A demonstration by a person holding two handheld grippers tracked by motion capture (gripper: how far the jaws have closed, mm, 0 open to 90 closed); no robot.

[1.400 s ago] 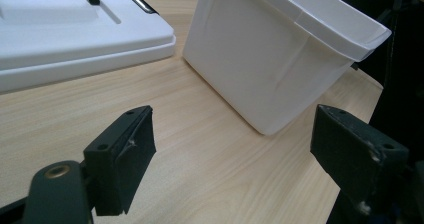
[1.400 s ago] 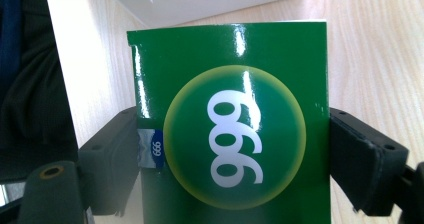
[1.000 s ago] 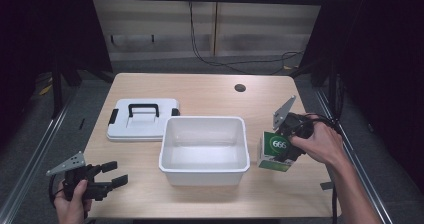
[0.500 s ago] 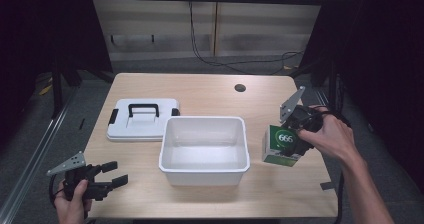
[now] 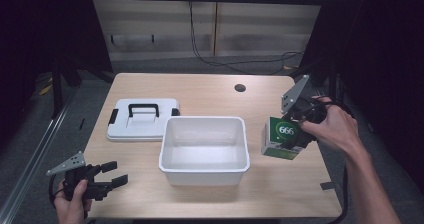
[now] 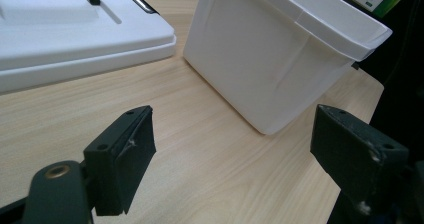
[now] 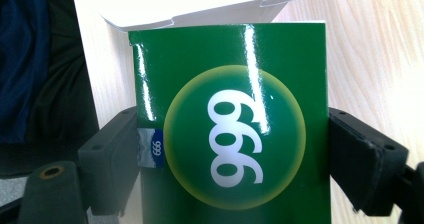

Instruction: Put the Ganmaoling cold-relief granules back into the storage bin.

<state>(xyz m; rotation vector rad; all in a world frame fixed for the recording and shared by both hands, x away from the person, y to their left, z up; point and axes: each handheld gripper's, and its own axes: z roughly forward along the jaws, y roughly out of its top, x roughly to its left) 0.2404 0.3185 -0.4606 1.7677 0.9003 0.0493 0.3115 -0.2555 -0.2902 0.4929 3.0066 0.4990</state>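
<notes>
We have the green carton clamped across its two narrow sides in the right gripper, lifted just clear of the table, right of the white bin. It looks light and stiff, but its glossy faces could slip, so we judge a firm mid-body squeeze best; too hard would dent the card. The bin is empty. Its lid lies flat beside it. Our left gripper rests wide apart, holding nothing.

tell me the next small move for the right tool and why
Probably carry the green box leftward over the white bin. The right tool grips it by both sides, it looks lifted off the table, and the bin sits open beside it.
</notes>
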